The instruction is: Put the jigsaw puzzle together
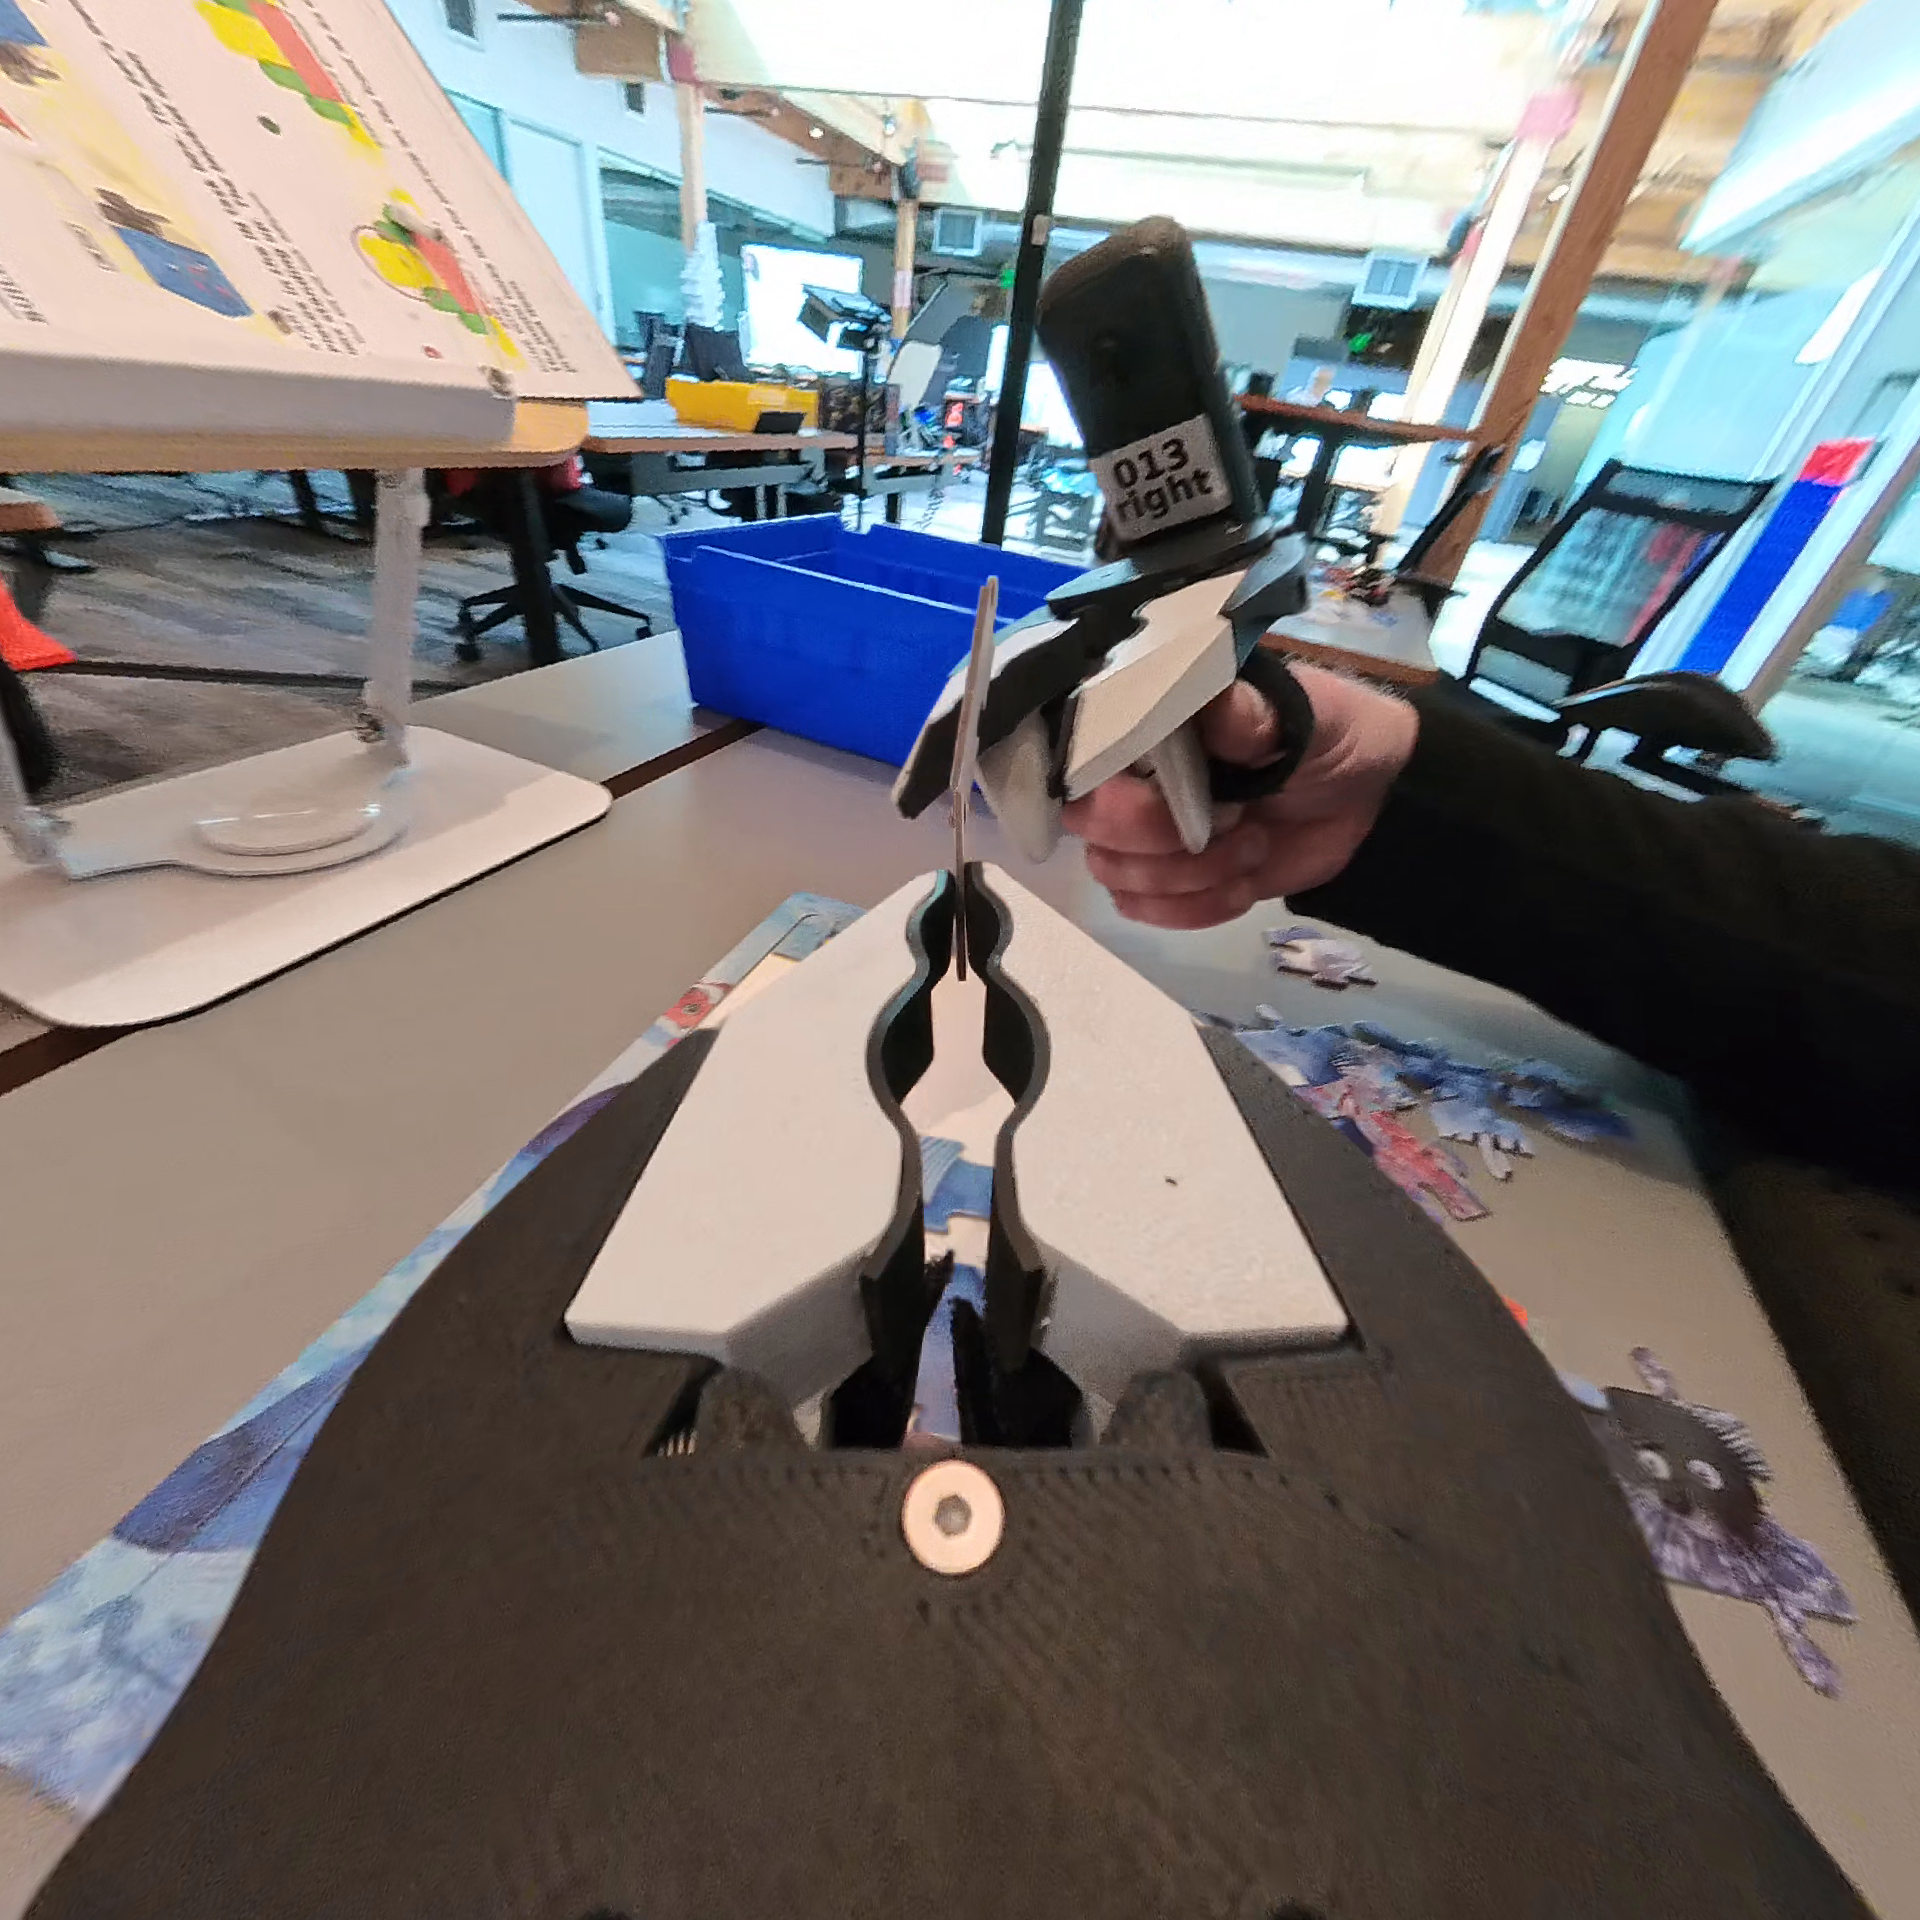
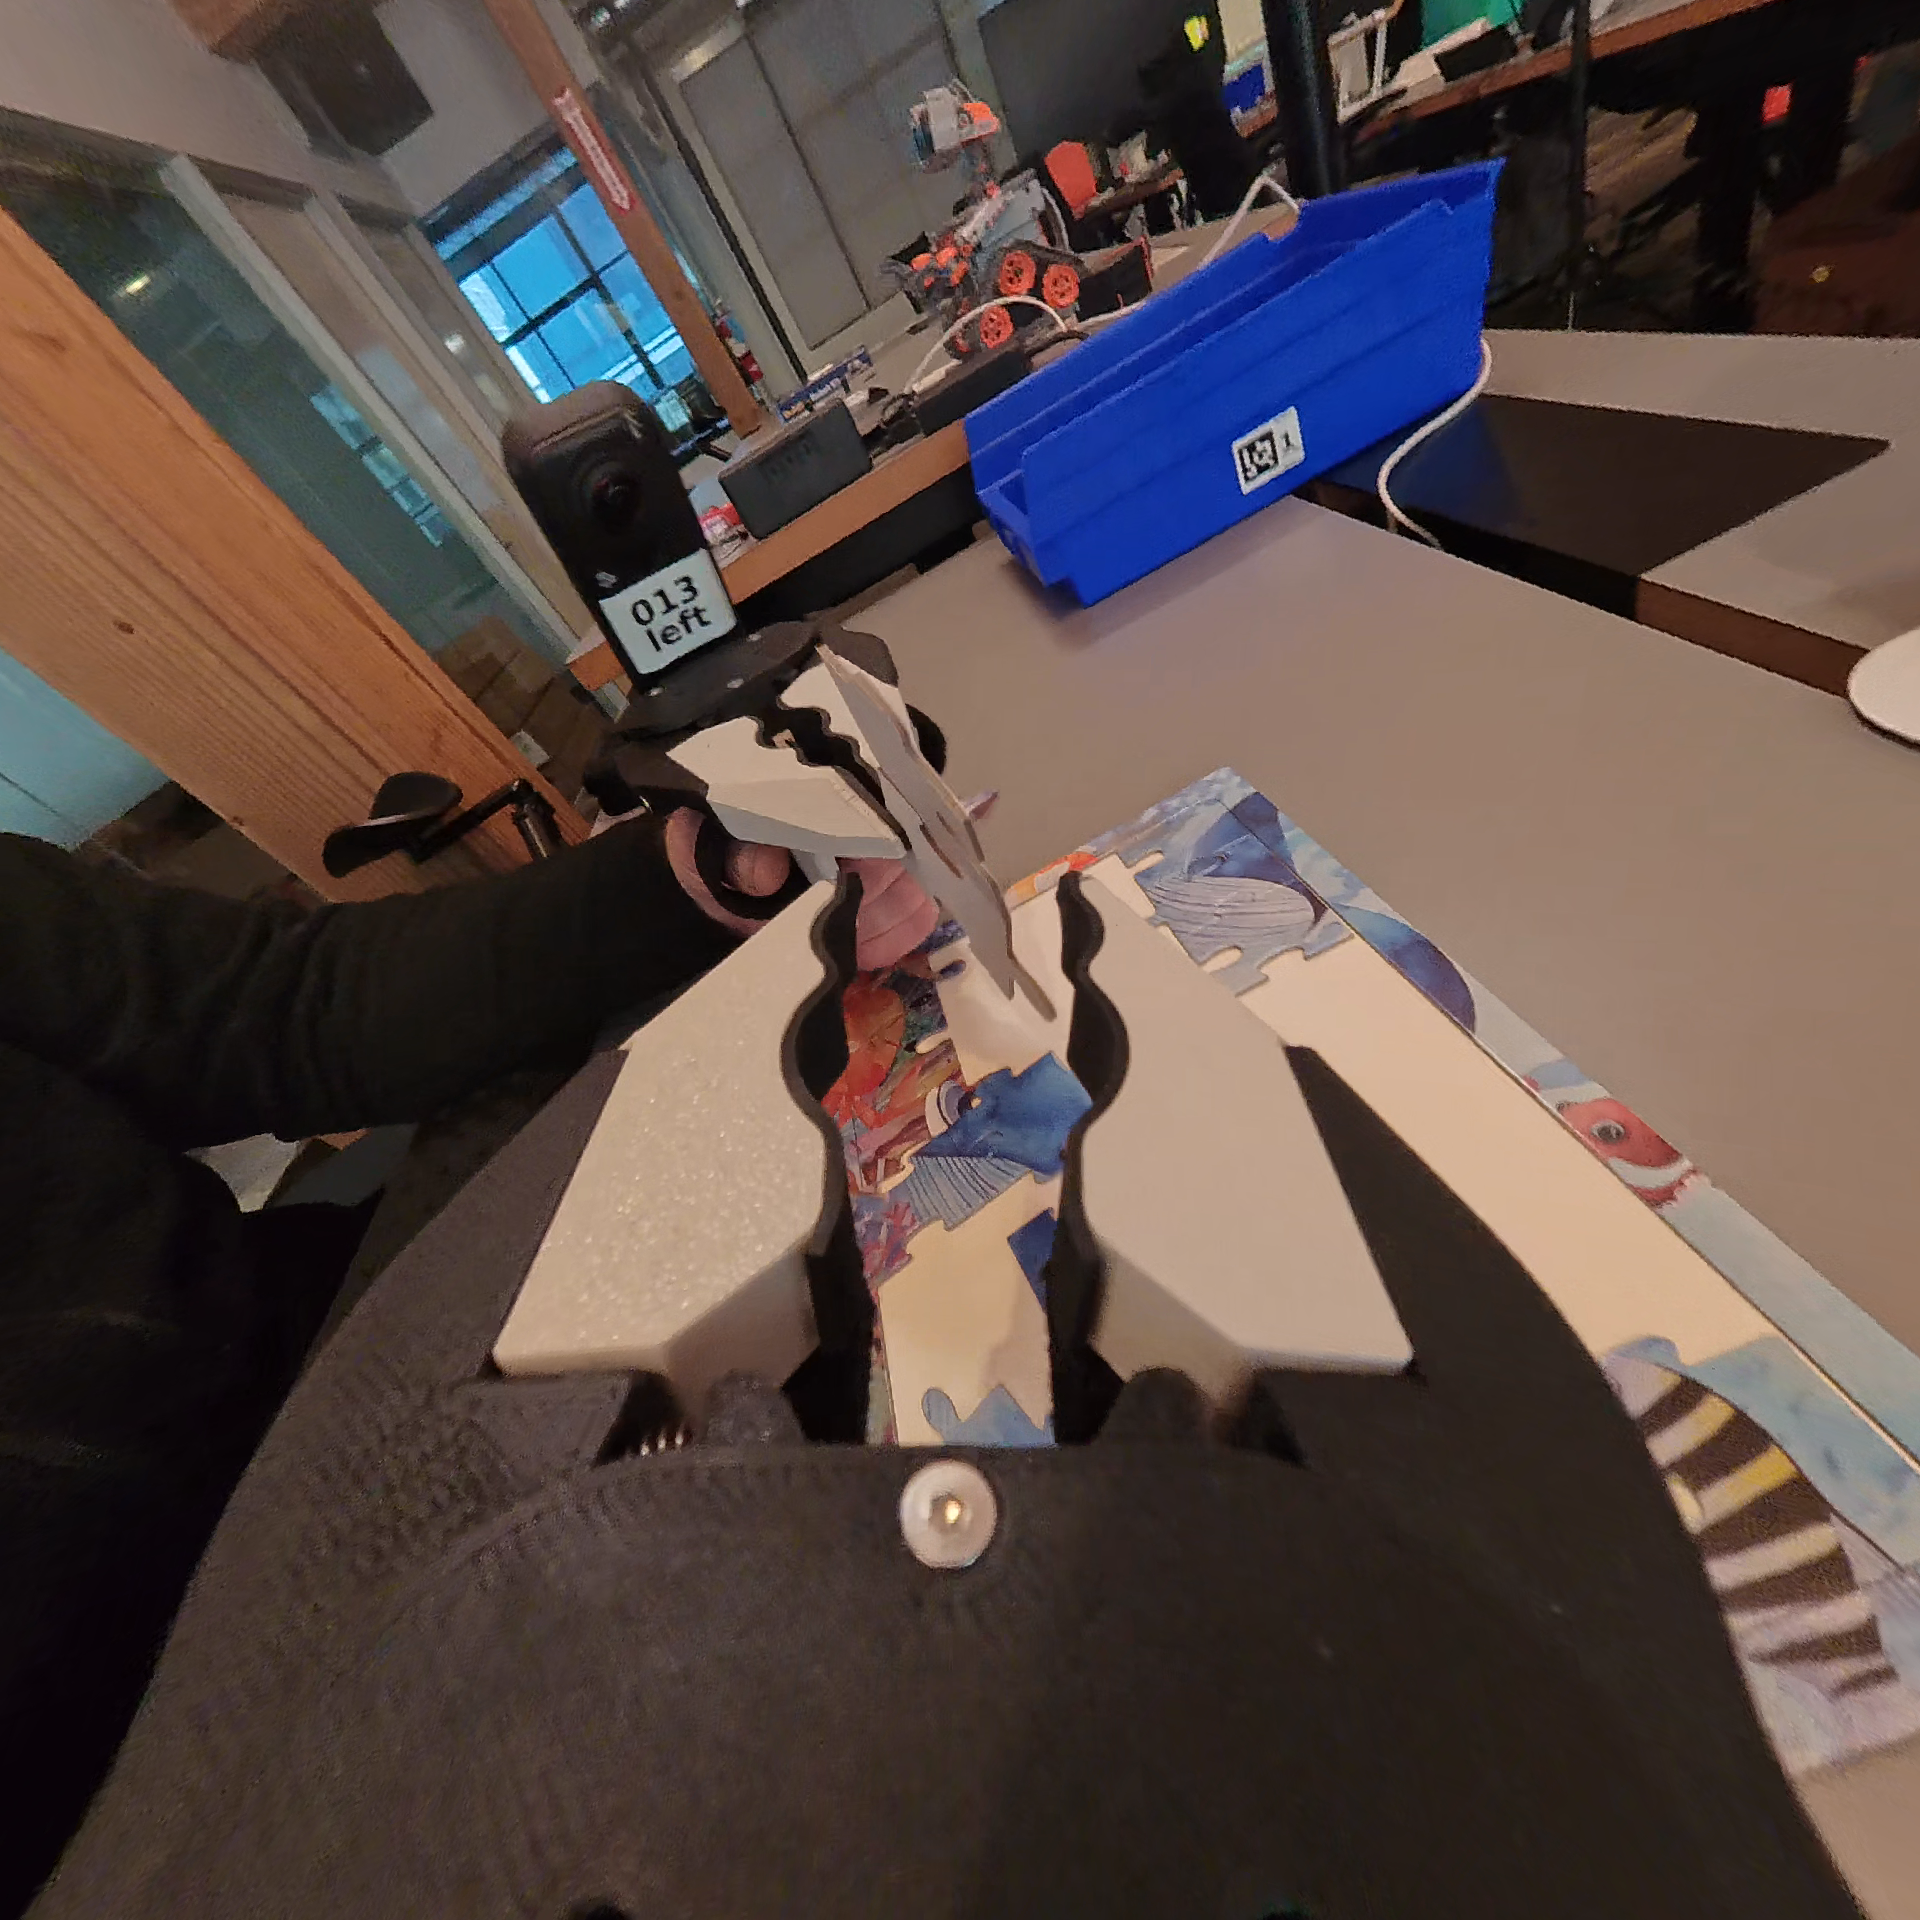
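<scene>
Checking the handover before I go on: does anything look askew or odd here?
Yes: the puzzle piece stands on edge in the air, clamped by the left gripper, its plain grey back facing the open right gripper. It must lie flat, picture up, to fit the puzzle board.

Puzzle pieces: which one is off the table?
The piece standing on edge, pinched in the left claw; the other loose pieces lie flat on the table.
</scene>
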{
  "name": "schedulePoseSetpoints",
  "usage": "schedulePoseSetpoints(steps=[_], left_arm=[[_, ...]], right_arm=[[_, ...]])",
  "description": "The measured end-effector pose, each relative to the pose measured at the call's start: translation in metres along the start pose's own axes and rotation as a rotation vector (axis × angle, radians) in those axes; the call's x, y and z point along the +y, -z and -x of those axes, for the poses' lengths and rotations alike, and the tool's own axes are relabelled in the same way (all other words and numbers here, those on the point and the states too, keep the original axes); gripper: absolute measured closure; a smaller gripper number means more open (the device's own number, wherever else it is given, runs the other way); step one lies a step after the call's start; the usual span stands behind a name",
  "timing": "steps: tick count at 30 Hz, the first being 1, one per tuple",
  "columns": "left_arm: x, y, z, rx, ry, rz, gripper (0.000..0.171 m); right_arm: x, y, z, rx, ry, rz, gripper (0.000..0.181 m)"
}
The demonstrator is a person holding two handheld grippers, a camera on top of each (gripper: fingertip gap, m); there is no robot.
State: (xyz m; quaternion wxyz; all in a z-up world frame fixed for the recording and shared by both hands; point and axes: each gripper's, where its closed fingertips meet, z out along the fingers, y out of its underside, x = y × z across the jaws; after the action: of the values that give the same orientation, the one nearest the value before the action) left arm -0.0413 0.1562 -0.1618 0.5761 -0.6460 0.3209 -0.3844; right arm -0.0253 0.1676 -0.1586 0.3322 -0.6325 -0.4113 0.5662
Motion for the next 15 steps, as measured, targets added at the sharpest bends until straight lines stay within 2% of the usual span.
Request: schedulePoseSetpoints(steps=[4,7,9,13,15], left_arm=[[-0.005,0.002,-0.004,0.045,0.056,-0.037,0.171],[-0.002,0.001,0.006,-0.019,0.026,-0.015,0.167],[-0.003,0.006,0.019,-0.086,0.017,-0.008,0.159],[0.000,0.020,0.045,-0.210,-0.017,0.037,0.158],[0.005,0.026,0.058,-0.287,-0.039,0.082,0.160]], right_arm=[[-0.006,-0.005,0.006,0.000,0.051,-0.023,0.178],[-0.007,-0.005,0.003,0.043,0.084,-0.017,0.181],[-0.008,-0.003,-0.003,0.089,0.098,-0.016,0.181],[0.000,0.007,-0.034,0.300,0.164,0.061,0.181],[0.009,0.016,-0.057,0.488,0.265,0.167,0.181]])
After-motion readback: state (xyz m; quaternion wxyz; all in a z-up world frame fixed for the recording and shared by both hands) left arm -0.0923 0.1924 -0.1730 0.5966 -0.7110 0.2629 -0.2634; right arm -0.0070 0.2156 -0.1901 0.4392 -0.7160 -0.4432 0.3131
